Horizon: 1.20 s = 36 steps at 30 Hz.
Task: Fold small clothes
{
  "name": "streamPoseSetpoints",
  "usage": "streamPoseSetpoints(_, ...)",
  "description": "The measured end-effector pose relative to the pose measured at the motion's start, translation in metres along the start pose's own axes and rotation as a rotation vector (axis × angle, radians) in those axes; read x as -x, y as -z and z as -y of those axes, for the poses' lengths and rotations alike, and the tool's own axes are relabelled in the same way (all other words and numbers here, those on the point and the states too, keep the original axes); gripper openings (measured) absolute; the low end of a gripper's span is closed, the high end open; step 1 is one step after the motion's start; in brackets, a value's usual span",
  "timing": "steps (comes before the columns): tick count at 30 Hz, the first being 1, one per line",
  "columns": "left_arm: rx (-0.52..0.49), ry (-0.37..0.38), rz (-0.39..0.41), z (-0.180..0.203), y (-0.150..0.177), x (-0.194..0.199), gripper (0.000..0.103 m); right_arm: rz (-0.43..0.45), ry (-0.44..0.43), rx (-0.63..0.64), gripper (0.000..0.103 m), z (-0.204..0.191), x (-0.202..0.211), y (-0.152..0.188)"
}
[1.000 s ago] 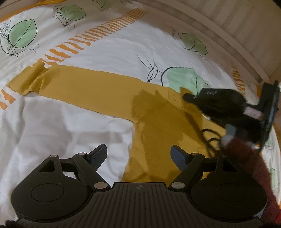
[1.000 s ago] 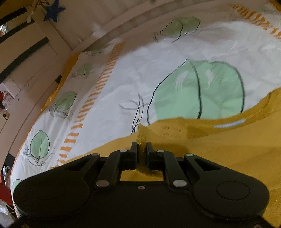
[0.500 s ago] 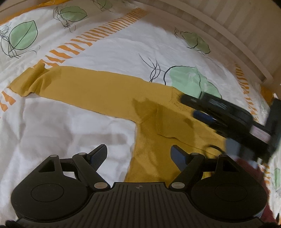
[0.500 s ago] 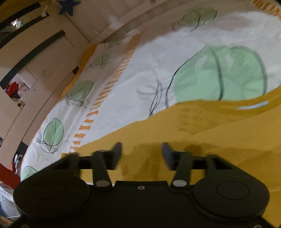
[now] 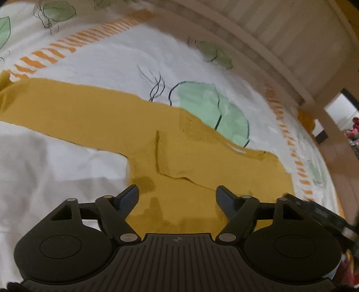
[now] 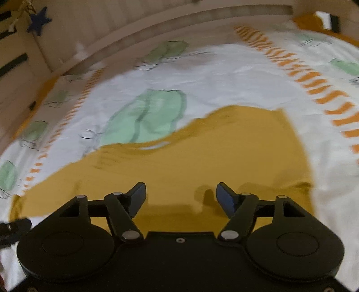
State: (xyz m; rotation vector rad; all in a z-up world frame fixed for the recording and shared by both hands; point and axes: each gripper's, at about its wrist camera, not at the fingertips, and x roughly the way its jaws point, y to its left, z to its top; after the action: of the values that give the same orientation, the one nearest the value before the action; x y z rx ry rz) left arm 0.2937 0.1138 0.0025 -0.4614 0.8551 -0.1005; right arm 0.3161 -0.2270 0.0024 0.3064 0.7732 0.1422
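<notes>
Bed cover (image 5: 125, 67): a white cover printed with green leaves and orange dashed stripes is being used as the work surface; it is seen in both wrist views.
Mustard sweater (image 5: 202, 161): it is being left lying flat on the bed cover, its body nearest the cameras and its neckline lying against a large green leaf print (image 5: 208, 107).
Long sleeve (image 5: 74, 112): it is being shown stretched out to the left of the sweater body, reaching the left edge of the left wrist view.
Folded flap (image 5: 170, 157): a dark crease is being shown on the sweater body where one layer is lying over another.
Bed frame (image 5: 280, 45): pale slats are being seen beyond the sweater, past the far edge of the bed cover.
Blue star (image 6: 38, 21): it is being seen hanging on the pale wall, up and left of the sweater.
Left gripper (image 5: 177, 197): its fingers are being held spread above the sweater body, nothing pinched between them; they have just been closing slightly.
Right gripper (image 6: 180, 195): its fingers are being held spread over the sweater, nothing between them; they have just been opening.
Change: a second ago the right fingers were pinching the sweater's edge near the leaf print; the cloth is now released, and the view is blurred.
Obstruction: nothing is being seen lying on top of the sweater.
</notes>
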Motion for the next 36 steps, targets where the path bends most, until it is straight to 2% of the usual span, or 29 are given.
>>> streamPoseSetpoints(3,-0.092,-0.079,0.011,0.01,-0.007,-0.017,0.069,0.018,0.046,0.013,0.079,0.014,0.01,0.006)
streamPoseSetpoints(5,-0.138,-0.1,0.025,0.014,-0.01,-0.027,0.069,0.003,0.074,0.013,0.079,0.02,0.01,0.005)
streamPoseSetpoints(7,-0.165,-0.103,0.031,0.015,-0.009,-0.034,0.069,0.007,0.077,0.047,0.086,0.022,0.011,0.003)
streamPoseSetpoints(8,-0.172,-0.107,0.031,0.016,-0.008,-0.038,0.069,0.008,0.081,0.069,0.093,0.024,0.012,0.002)
streamPoseSetpoints(12,-0.189,-0.086,0.0,0.017,-0.005,-0.053,0.069,-0.003,0.082,0.141,0.096,0.029,0.018,0.004)
streamPoseSetpoints(19,-0.243,-0.038,-0.008,0.027,-0.004,-0.066,0.066,-0.038,0.009,0.042,0.096,0.041,0.022,0.001)
streamPoseSetpoints(23,-0.224,-0.018,-0.029,0.026,-0.009,-0.076,0.066,-0.022,-0.014,0.023,0.096,0.041,0.026,-0.004)
streamPoseSetpoints(28,-0.152,-0.025,-0.026,0.02,-0.021,-0.084,0.066,0.008,-0.053,-0.033,0.096,0.046,0.034,-0.012)
streamPoseSetpoints(31,-0.165,-0.067,-0.003,0.019,-0.022,-0.082,0.066,0.036,-0.053,-0.064,0.096,0.051,0.041,-0.016)
streamPoseSetpoints(33,-0.156,-0.076,-0.014,0.016,-0.022,-0.086,0.065,0.057,-0.044,-0.084,0.096,0.057,0.046,-0.02)
streamPoseSetpoints(34,-0.152,-0.075,-0.018,0.015,-0.022,-0.089,0.064,0.069,-0.042,-0.096,0.096,0.061,0.049,-0.023)
streamPoseSetpoints(35,-0.151,-0.083,-0.01,0.016,-0.021,-0.09,0.055,0.082,-0.038,-0.11,0.096,0.065,0.052,-0.025)
streamPoseSetpoints(36,-0.155,-0.099,0.006,0.017,-0.02,-0.09,0.04,0.097,-0.032,-0.127,0.097,0.07,0.056,-0.027)
